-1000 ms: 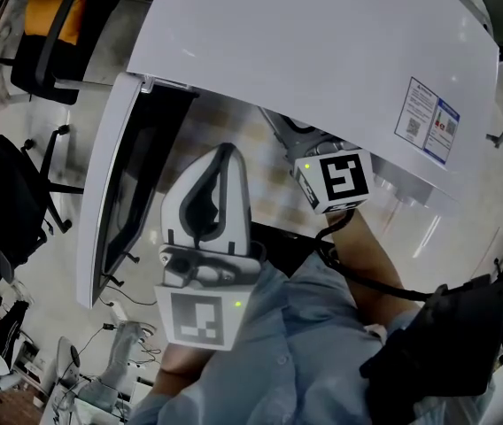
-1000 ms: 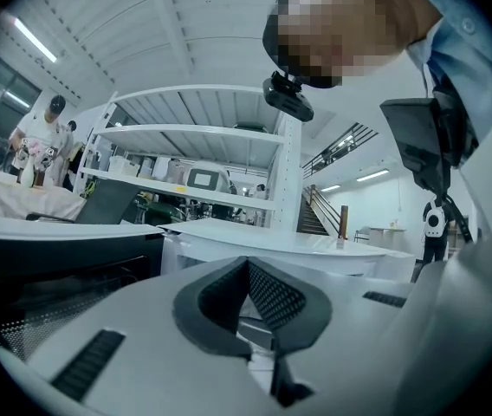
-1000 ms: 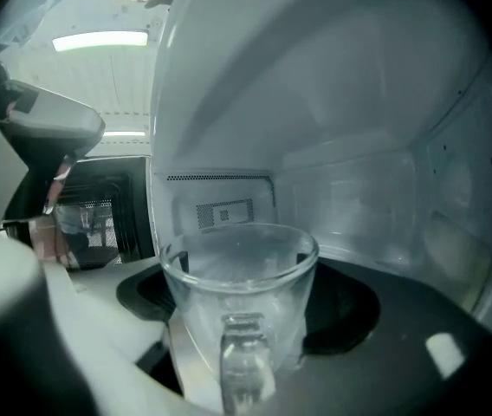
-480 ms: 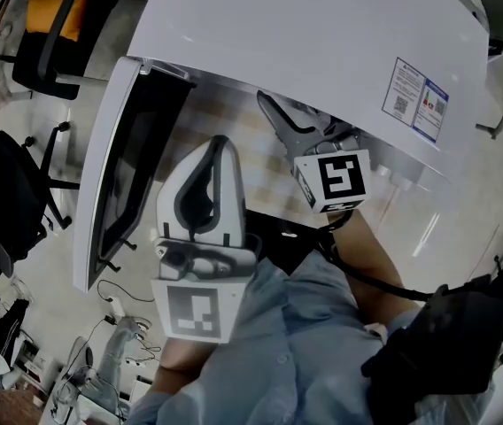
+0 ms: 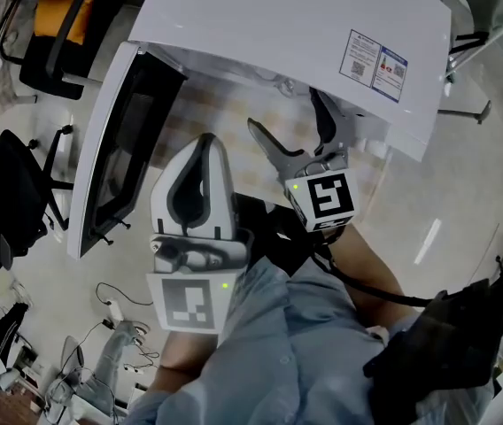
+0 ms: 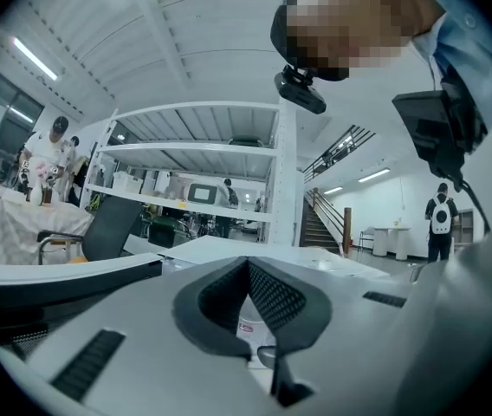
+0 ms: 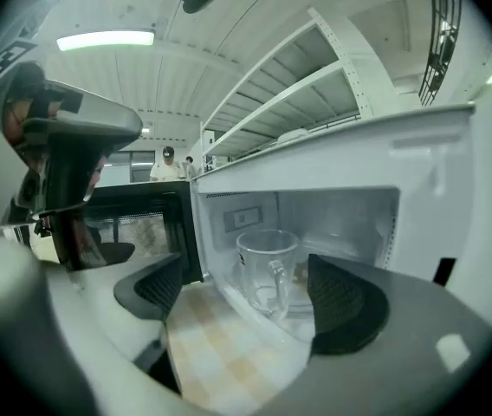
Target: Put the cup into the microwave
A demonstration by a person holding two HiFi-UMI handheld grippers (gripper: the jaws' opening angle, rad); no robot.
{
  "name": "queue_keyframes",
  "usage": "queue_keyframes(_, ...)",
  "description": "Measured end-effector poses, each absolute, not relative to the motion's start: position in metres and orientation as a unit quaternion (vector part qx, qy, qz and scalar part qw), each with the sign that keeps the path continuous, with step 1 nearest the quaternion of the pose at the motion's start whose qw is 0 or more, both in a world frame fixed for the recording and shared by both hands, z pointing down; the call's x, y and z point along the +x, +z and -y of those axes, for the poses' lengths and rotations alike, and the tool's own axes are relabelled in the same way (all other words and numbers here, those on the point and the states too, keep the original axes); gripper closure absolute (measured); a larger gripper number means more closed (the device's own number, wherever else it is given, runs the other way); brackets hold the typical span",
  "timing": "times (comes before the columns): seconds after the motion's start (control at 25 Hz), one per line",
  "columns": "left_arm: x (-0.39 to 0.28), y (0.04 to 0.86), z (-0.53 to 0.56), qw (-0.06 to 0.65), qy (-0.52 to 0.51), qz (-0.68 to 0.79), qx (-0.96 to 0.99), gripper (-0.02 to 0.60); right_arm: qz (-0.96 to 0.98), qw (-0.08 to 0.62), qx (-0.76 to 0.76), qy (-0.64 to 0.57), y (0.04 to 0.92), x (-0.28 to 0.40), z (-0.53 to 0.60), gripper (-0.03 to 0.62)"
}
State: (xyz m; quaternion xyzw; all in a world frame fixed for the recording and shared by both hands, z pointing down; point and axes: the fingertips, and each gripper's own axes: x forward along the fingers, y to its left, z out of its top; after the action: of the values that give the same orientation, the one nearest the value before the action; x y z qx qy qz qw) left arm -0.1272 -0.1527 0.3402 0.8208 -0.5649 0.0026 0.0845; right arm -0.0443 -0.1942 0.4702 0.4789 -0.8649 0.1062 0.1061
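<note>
A clear glass cup (image 7: 268, 271) with a handle stands upright inside the white microwave (image 7: 341, 211), free of any grip. The microwave's door (image 5: 123, 140) hangs wide open on the left. My right gripper (image 7: 248, 295) is open, its jaws spread just outside the cavity with the cup beyond them and nothing between the pads. In the head view the right gripper (image 5: 284, 113) sits in front of the microwave (image 5: 278, 25) opening. My left gripper (image 5: 205, 138) is beside it on the left, its tips touching and holding nothing. The left gripper (image 6: 248, 263) shows closed jaws in its own view too.
The microwave rests on a checked tabletop (image 5: 225, 113). Black office chairs (image 5: 21, 184) and an orange-seated one (image 5: 52, 16) stand on the floor at left, with cables (image 5: 119, 299) below. Shelving (image 6: 194, 154) and people stand in the room's far background.
My right gripper has drawn back out of the microwave toward me, so its open jaws now show in the head view. The left gripper shifted slightly up the picture.
</note>
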Motion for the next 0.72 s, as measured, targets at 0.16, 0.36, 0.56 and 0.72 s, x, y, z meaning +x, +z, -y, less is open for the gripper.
queue_keyframes(0.16, -0.124, 0.330, 0.145, 0.030, -0.001, 0.565, 0.825, 0.581, 0.876, 0.097, 0.458, 0.116, 0.460, -0.048, 0.164, 0.172)
queue_keyframes(0.36, -0.126, 0.337, 0.139, -0.012, -0.013, 0.560, 0.828, 0.581, 0.895, 0.081, 0.424, 0.112, 0.446, -0.058, 0.127, 0.174)
queue_keyframes(0.56, -0.134, 0.351, 0.151, -0.012, -0.014, 0.574, 0.819, 0.581, 0.902, 0.078, 0.411, 0.103, 0.443, -0.056, 0.115, 0.174)
queue_keyframes(0.72, -0.134, 0.347, 0.154, -0.004, -0.025, 0.575, 0.818, 0.581, 0.906, 0.081, 0.403, 0.105, 0.445, -0.059, 0.117, 0.177)
